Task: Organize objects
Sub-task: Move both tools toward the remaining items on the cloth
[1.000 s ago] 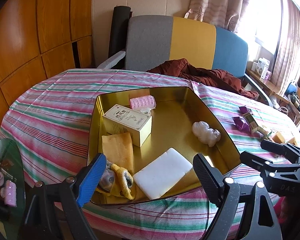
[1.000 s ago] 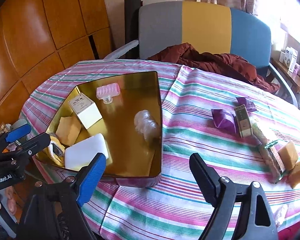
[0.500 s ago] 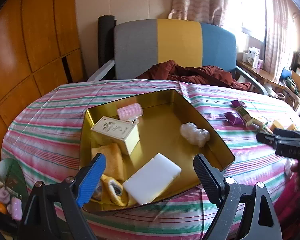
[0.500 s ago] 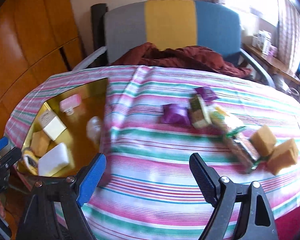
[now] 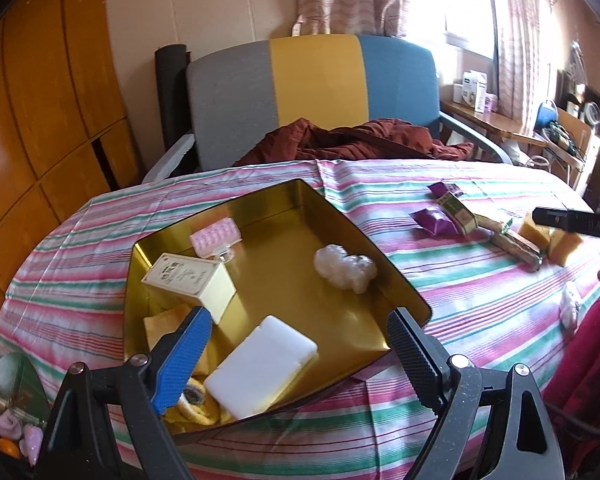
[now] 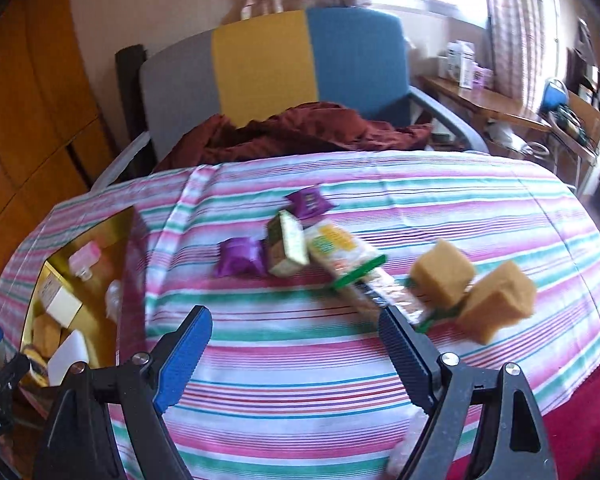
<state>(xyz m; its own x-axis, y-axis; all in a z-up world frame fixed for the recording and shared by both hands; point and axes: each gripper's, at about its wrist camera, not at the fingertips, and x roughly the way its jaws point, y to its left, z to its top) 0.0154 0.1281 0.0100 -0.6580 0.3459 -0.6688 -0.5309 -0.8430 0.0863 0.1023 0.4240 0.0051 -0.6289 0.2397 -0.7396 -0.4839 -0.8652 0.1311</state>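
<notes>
The round bench under its pink, green and white striped cloth (image 6: pixel 300 364) is carrying everything, and the shallow gold metal tray (image 5: pixel 364 236) is sitting at its nine o'clock side, already holding a cream printed carton (image 5: pixel 188 280), a flat white soap-like block (image 5: pixel 260 364), a lumpy white wad (image 5: pixel 344 266) and a pink ribbed roller (image 5: pixel 216 236). Well apart, toward three o'clock, the loose things are waiting: two tan sponge blocks (image 6: pixel 496 304), touching each other, a long clear cracker sleeve with green clips (image 6: pixel 352 272), a green-and-cream small carton (image 6: pixel 286 248) and two purple foil sachets (image 6: pixel 240 256). The left tongs (image 5: pixel 296 356) are hanging released over the tray's six o'clock edge, grasping nothing; the right tongs (image 6: pixel 296 356) are likewise spread wide and empty, pointing at the scattered group. The likely risk is in the crowding: the carton, sleeve and sachet are lying just beside one another, so closing on one could be nudging its neighbours, and the slippery sleeve might be sliding off the bench's near edge.
</notes>
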